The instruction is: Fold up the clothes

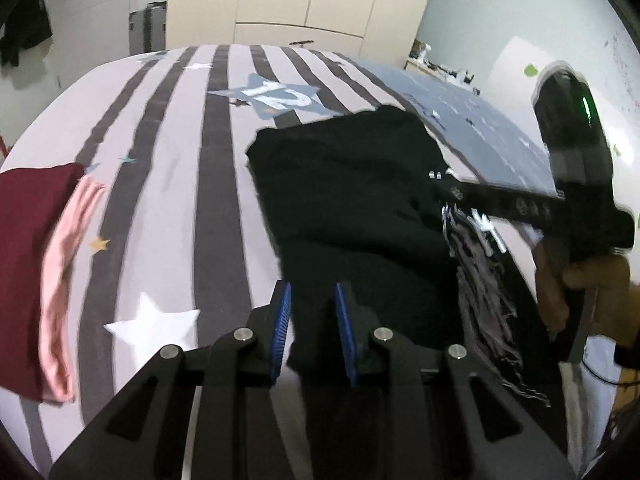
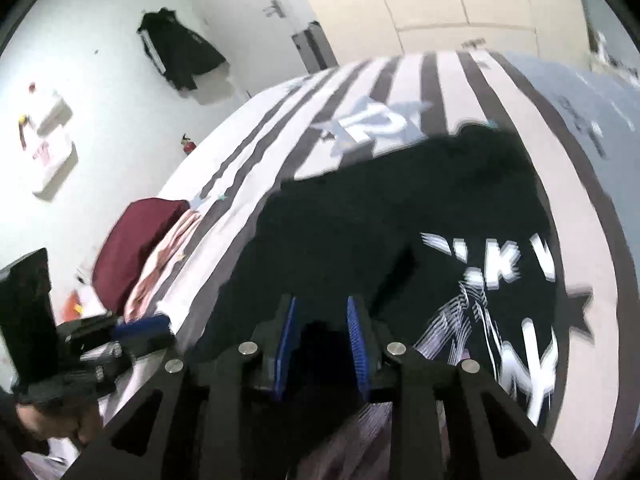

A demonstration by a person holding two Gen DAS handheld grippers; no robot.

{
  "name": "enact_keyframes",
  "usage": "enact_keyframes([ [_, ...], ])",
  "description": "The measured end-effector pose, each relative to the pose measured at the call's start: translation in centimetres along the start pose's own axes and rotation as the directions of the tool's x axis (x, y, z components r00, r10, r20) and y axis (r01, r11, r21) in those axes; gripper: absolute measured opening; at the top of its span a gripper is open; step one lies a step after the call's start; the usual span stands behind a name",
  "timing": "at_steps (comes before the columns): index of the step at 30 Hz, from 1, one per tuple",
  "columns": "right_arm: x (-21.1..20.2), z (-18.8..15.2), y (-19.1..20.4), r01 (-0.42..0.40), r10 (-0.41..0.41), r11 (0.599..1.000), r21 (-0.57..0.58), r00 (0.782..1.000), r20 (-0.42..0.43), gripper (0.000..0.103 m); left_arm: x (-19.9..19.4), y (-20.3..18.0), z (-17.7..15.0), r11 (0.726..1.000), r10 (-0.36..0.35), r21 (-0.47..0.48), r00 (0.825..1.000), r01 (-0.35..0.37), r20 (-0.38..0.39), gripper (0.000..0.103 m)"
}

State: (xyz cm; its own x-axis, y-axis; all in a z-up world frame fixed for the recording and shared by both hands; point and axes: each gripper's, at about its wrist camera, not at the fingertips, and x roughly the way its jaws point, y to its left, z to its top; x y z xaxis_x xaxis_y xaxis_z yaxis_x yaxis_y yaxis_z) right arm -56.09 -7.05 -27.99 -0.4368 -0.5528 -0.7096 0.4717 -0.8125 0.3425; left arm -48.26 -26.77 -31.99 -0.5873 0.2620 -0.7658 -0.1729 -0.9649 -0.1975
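- Bed with grey-and-white striped, star-printed cover [image 1: 168, 184] fills both views; all clothes lie on it, no desk in view.
- Black garment with white lettering [image 1: 352, 208] is the task's thing: spread mid-bed, right of centre in the left wrist view, just ahead of both grippers. It looks partly folded, with one black layer doubled over and the print showing at its right side; edges are not squared. Judgement: mid-fold, more folds left, then stacking.
- Dark red folded garment [image 1: 28, 248] sits on a pale pink folded garment [image 1: 64, 292] at the bed's left edge, well apart from the black one. These look done.
- Cream wardrobe [image 1: 304, 0] at the back wall, doors closed, contents hidden. No basket or bin visible, so no container contents to report.
- Dark jacket hanging on the white wall [image 2: 180, 52], not part of the work as far as I can tell.
- Right gripper [image 2: 322, 336]: jaws slightly apart, black cloth right below and between them, pads not pressing as far as blur allows; reads as released.
- Left gripper [image 1: 312, 328]: jaws a little apart over the black garment's near edge; cloth shows between the blue pads [image 1: 282, 320], but whether they pinch it I cannot tell.
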Motion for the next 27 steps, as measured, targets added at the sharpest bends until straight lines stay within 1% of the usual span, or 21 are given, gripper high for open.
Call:
enact_keyframes([
  [2, 1.5, 0.8, 0.5, 0.003, -0.004, 0.999, -0.037, 1.000, -0.010, 0.024, 0.9, 0.1, -1.2, 1.000, 0.010, 0.008, 0.999, -0.010, -0.033, 0.021],
  [3, 2.6, 1.0, 0.5, 0.013, -0.016, 0.998, -0.056, 0.999, -0.036, 0.024, 1.2, 0.0, -1.8, 1.000, 0.018, 0.014, 0.999, -0.017, -0.042, 0.021],
  [5, 3.9, 1.0, -0.5, 0.037, -0.041, 0.997, -0.064, 0.997, -0.058, 0.024, 1.2, -0.4, -2.9, 0.999, 0.030, 0.020, 0.999, -0.029, -0.037, 0.021],
  [8, 5.9, 0.9, -1.9, 0.071, -0.078, 0.994, -0.077, 0.993, -0.092, 0.010, 1.0, -0.6, -3.5, 0.999, 0.032, 0.007, 0.999, -0.031, -0.035, 0.021],
  [9, 6.4, 1.0, -2.4, 0.082, -0.090, 0.994, -0.078, 0.991, -0.101, 0.007, 1.0, -0.6, -3.5, 1.000, 0.029, 0.003, 0.999, -0.029, -0.036, 0.021],
  [11, 6.3, 1.6, -3.6, 0.090, -0.093, 0.995, -0.034, 0.992, -0.090, 0.000, 1.0, -0.6, -3.5, 1.000, 0.023, -0.004, 0.999, -0.023, -0.037, 0.021],
  [14, 5.6, 2.2, -5.6, 0.080, -0.075, 0.994, 0.070, 0.995, -0.071, 0.000, 0.6, -0.6, -3.3, 1.000, 0.015, 0.004, 0.999, -0.015, -0.051, 0.021],
  [17, 4.7, 1.9, -6.0, 0.087, -0.082, 0.994, 0.070, 0.994, -0.068, 0.000, -0.4, 0.0, -2.0, 1.000, 0.005, -0.019, 0.999, -0.005, -0.036, 0.021],
  [18, 4.3, 1.7, -6.2, 0.089, -0.084, 0.994, 0.070, 0.994, -0.066, 0.000, -0.7, 0.3, -1.4, 0.999, 0.004, -0.033, 1.000, -0.004, -0.014, 0.021],
  [19, 3.4, 1.5, -6.3, 0.090, -0.086, 0.993, 0.073, 0.995, -0.052, 0.004, -0.9, 0.5, -0.5, 0.999, 0.005, -0.043, 1.000, -0.005, 0.010, 0.021],
  [20, 2.5, 1.4, -6.4, 0.091, -0.088, 0.993, 0.077, 0.995, -0.039, 0.005, -0.8, 0.6, 0.3, 0.999, 0.006, -0.045, 1.000, -0.005, 0.026, 0.021],
  [22, 0.8, 0.8, -6.8, 0.107, -0.105, 0.990, 0.091, 0.994, -0.018, 0.009, -0.1, 0.7, 2.3, 0.999, 0.009, -0.039, 0.998, -0.007, 0.059, 0.021],
  [24, -0.9, 0.2, -7.6, 0.141, -0.141, 0.985, 0.097, 0.990, -0.001, 0.012, 1.2, 0.4, 4.0, 1.000, 0.020, -0.006, 0.997, -0.020, 0.072, 0.021],
  [26, -2.0, -0.5, -8.5, 0.170, -0.172, 0.979, 0.108, 0.985, 0.004, 0.019, 3.2, 0.1, 5.3, 0.999, 0.029, 0.021, 0.998, -0.030, 0.062, 0.021],
  [27, -2.5, -0.9, -9.2, 0.185, -0.187, 0.976, 0.117, 0.982, 0.000, 0.021, 4.4, 0.1, 5.6, 0.999, 0.038, 0.029, 0.998, -0.039, 0.046, 0.021],
])
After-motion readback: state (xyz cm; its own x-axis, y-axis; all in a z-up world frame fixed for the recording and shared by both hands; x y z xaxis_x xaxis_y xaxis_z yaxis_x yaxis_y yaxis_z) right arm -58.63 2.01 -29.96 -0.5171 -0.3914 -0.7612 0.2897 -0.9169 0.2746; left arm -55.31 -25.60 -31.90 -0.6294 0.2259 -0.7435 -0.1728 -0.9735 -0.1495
